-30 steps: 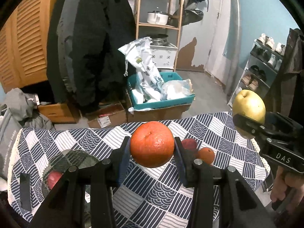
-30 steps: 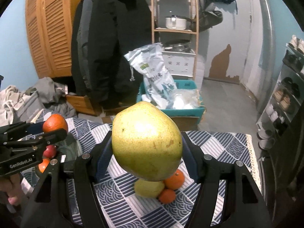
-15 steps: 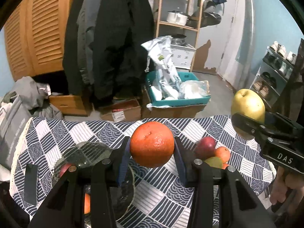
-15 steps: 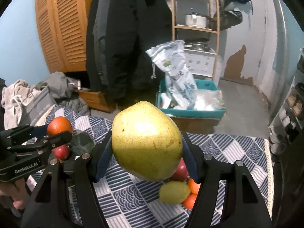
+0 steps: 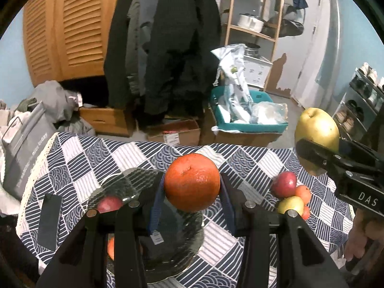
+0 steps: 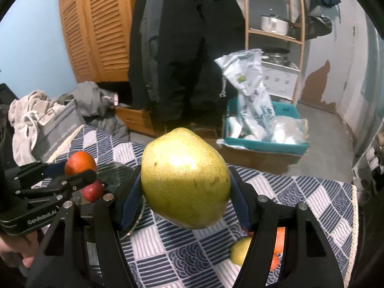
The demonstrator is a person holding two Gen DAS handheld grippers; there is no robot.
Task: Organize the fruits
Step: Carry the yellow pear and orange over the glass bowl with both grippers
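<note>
The left gripper (image 5: 192, 189) is clamped on an orange (image 5: 192, 182), one blue-padded finger pressed to each side of the fruit. It holds the orange in the air above a dark glass plate (image 5: 144, 182) that sits on the left part of the table. The table carries a blue-and-white patterned cloth (image 5: 240, 158).

Contents of the plate: one red apple (image 5: 109, 204) at the left rim, and a small orange fruit (image 5: 111, 248) lower down (mostly hidden behind the gripper finger).

The right gripper (image 6: 184, 192) is closed on a large yellow-green pear (image 6: 184, 180), gripped at its two sides and held clear of the cloth. Seen from the left wrist camera, the pear (image 5: 316, 129) is off to the right, higher than the orange and well apart from it.

A loose pile of fruit lies on the cloth at the right side of the table: a red apple (image 5: 284, 183), a small yellow-green fruit (image 5: 290, 205) and two small oranges (image 5: 303, 193) touching one another. The pile is well apart from the plate.

A flat black object (image 5: 49, 218) lies on the cloth just left of the plate (what it is cannot be told).

Behind the table: dark coats (image 5: 165, 43), a louvred wooden cabinet (image 5: 64, 26), and a teal crate (image 5: 249, 124) holding plastic bags.
</note>
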